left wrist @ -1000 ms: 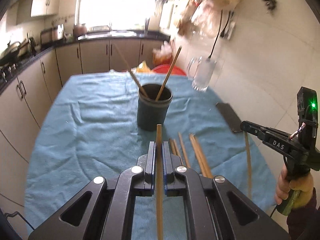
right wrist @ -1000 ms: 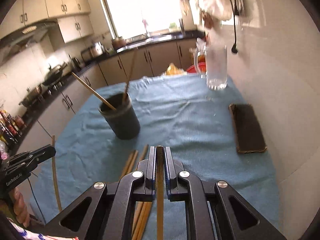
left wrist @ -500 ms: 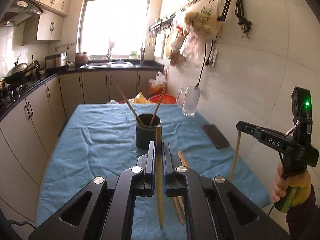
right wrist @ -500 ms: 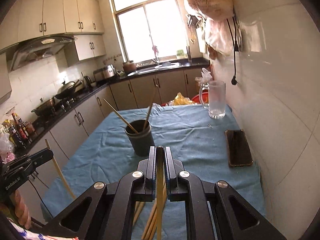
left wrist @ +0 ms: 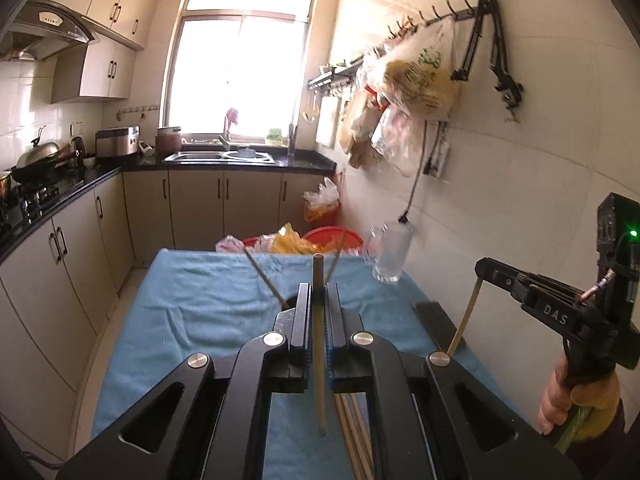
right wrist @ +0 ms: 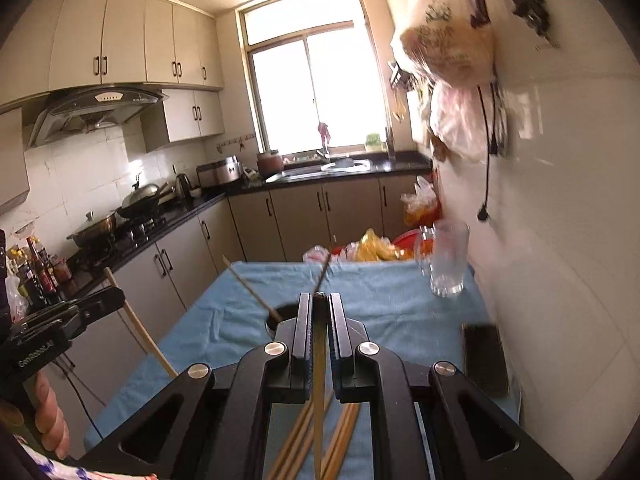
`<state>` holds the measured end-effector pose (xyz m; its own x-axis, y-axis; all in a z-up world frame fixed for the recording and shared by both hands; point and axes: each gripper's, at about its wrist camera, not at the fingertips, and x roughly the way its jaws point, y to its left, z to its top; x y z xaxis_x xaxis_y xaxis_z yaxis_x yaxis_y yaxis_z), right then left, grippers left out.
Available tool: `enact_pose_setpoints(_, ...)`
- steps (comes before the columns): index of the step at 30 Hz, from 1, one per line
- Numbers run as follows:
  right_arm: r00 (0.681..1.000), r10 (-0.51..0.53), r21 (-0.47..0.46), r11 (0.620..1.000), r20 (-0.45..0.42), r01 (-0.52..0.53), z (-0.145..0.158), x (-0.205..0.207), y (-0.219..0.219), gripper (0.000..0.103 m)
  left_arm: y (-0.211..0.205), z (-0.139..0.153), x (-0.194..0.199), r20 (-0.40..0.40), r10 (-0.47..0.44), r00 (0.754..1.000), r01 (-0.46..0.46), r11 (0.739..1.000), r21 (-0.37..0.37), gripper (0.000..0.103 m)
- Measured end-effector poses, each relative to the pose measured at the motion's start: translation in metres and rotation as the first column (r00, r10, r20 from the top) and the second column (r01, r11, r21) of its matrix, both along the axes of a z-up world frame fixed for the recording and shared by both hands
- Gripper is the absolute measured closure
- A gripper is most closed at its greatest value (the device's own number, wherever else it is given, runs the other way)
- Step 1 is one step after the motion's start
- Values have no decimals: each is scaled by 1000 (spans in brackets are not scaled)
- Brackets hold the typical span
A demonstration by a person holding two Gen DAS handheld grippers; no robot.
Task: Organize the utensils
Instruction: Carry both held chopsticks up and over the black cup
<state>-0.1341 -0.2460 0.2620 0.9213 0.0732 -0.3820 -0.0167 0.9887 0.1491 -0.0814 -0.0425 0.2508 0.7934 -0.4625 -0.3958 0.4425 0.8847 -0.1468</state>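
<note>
Both tongs had risen; left gripper [left wrist: 318, 300] and right gripper [right wrist: 319, 308] each stayed clamped mid-shaft on a light, stiff, slippery chopstick [left wrist: 319, 360].

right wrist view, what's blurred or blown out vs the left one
Right wrist view: glass mug and hanging bags smeared by motion blur, window blown out. Left wrist view: mostly sharper, window equally overexposed, glass mug slightly soft; both bowed by fisheye.

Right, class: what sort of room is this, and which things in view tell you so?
A home kitchen, most likely: a sink under the window, a wok on the hob beneath a range hood, and fitted cupboards along the counter.
</note>
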Motion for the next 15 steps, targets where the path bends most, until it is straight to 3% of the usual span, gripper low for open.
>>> enact_pose_setpoints(9,997,-9,35,999,82,6,40,82,8,95,-19,40,85,-14,51,999,-52,998,-42,98)
enact_pose_setpoints(15,995,-39,66,997,95,33,37,136,7,95,-36,38,140,-41,76,996,-78,996,-47,98)
